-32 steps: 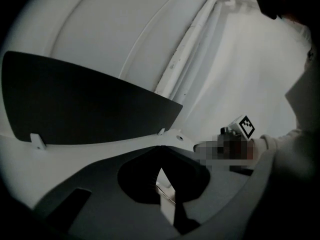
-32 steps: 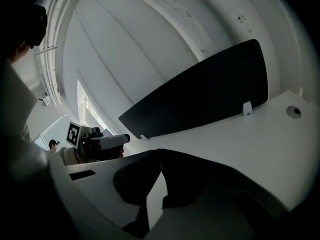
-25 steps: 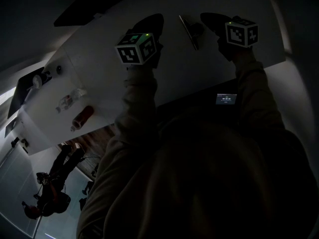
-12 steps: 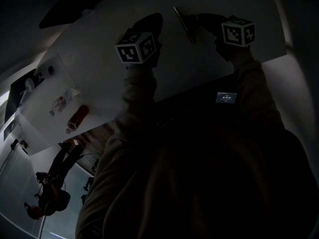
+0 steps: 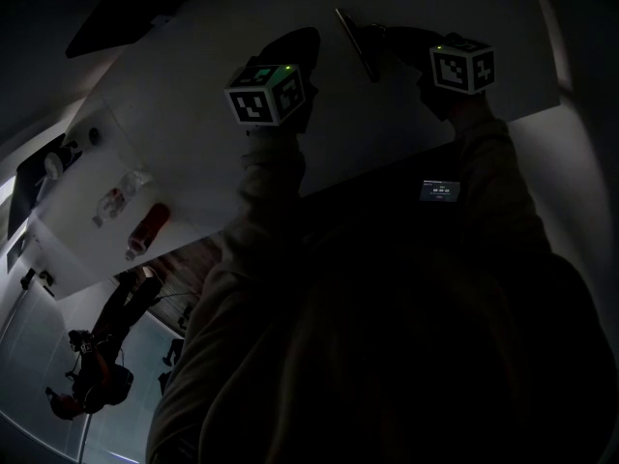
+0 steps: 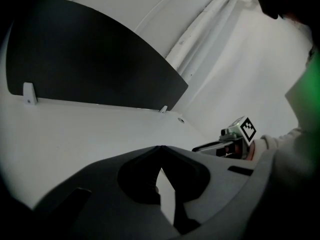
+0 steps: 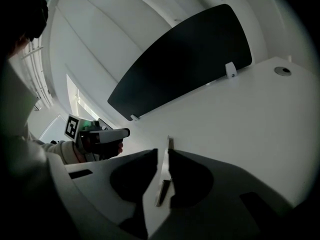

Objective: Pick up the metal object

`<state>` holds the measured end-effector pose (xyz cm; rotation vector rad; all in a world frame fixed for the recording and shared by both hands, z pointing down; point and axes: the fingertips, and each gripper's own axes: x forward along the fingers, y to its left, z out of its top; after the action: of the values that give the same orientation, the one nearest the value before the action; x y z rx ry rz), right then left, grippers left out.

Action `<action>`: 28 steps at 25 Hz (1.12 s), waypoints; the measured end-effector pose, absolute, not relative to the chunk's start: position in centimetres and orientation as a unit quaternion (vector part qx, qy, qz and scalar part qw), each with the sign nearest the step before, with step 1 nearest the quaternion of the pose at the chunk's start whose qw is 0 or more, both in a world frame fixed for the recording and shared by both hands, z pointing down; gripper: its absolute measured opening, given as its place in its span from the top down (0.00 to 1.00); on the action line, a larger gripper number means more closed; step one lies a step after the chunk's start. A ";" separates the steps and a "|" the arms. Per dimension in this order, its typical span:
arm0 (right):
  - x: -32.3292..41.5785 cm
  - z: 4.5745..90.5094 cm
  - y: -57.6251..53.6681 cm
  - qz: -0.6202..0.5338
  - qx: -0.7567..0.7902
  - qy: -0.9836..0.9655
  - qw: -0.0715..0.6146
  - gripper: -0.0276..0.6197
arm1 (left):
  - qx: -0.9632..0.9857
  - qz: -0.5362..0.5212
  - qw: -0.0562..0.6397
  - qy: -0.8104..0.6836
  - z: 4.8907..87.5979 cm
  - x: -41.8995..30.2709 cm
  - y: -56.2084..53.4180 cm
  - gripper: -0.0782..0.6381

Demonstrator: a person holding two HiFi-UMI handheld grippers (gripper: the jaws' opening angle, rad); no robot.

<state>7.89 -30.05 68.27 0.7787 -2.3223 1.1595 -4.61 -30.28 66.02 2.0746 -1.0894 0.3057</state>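
The metal object (image 5: pixel 354 43) is a thin flat strip, seen in the head view over the white table (image 5: pixel 193 114). In the right gripper view the strip (image 7: pixel 164 170) stands on edge between the jaws of my right gripper (image 7: pixel 166 153), which pinch it. Those jaws are just starting to open, with the strip still between them. In the head view my right gripper (image 5: pixel 379 43) is at the strip's right side. My left gripper (image 5: pixel 306 37) hovers to its left, and its jaws (image 6: pixel 159 148) meet at the tips with nothing in them.
A dark partition panel (image 6: pixel 90 59) stands along the table's far edge. A red bottle (image 5: pixel 147 231) and a clear bottle (image 5: pixel 118 197) lie at the table's left end. A small lit display (image 5: pixel 440 190) glows below the table edge. A person (image 5: pixel 97 375) is on the floor at lower left.
In the head view the right gripper and the metal strip have shifted a little up and to the left. The left gripper has hardly moved.
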 end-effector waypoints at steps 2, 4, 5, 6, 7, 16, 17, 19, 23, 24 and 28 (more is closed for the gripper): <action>7.4 68.7 -29.9 0.422 0.267 -0.838 0.219 0.75 | 0.813 0.119 0.380 -0.425 66.2 -4.7 -30.4 0.89; 7.4 69.2 -29.5 0.426 0.261 -0.836 0.226 0.72 | 0.812 0.119 0.381 -0.426 66.4 -4.7 -30.4 0.89; 7.4 69.4 -29.5 0.429 0.261 -0.835 0.225 0.72 | 0.812 0.119 0.381 -0.426 66.4 -4.7 -30.3 0.89; 7.5 69.6 -29.5 0.431 0.264 -0.834 0.223 0.72 | 0.811 0.120 0.382 -0.426 66.4 -4.7 -30.3 0.89; 7.6 69.8 -29.6 0.433 0.266 -0.832 0.222 0.72 | 0.811 0.120 0.383 -0.426 66.5 -4.8 -30.3 0.89; 7.2 70.8 -29.7 0.445 0.263 -0.824 0.234 0.69 | 0.808 0.121 0.386 -0.428 66.5 -5.1 -30.4 0.89; 7.2 70.9 -29.7 0.445 0.264 -0.822 0.239 0.69 | 0.808 0.120 0.386 -0.428 66.4 -5.1 -30.4 0.89; 7.2 71.2 -29.5 0.449 0.261 -0.818 0.248 0.75 | 0.809 0.119 0.385 -0.429 66.2 -5.1 -30.5 0.89; 6.7 70.4 -29.1 0.470 0.247 -0.818 0.222 0.91 | 0.809 0.123 0.382 -0.430 66.1 -5.2 -30.4 0.89; 6.6 70.1 -29.1 0.476 0.246 -0.817 0.213 0.91 | 0.808 0.123 0.382 -0.431 66.0 -5.3 -30.4 0.89; 6.4 69.7 -29.0 0.491 0.242 -0.814 0.196 0.91 | 0.806 0.122 0.380 -0.438 65.6 -5.8 -30.4 0.89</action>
<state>6.44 -29.02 69.70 0.6783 -2.2799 1.3743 -5.78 -30.38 65.55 2.0572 -1.1173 0.3104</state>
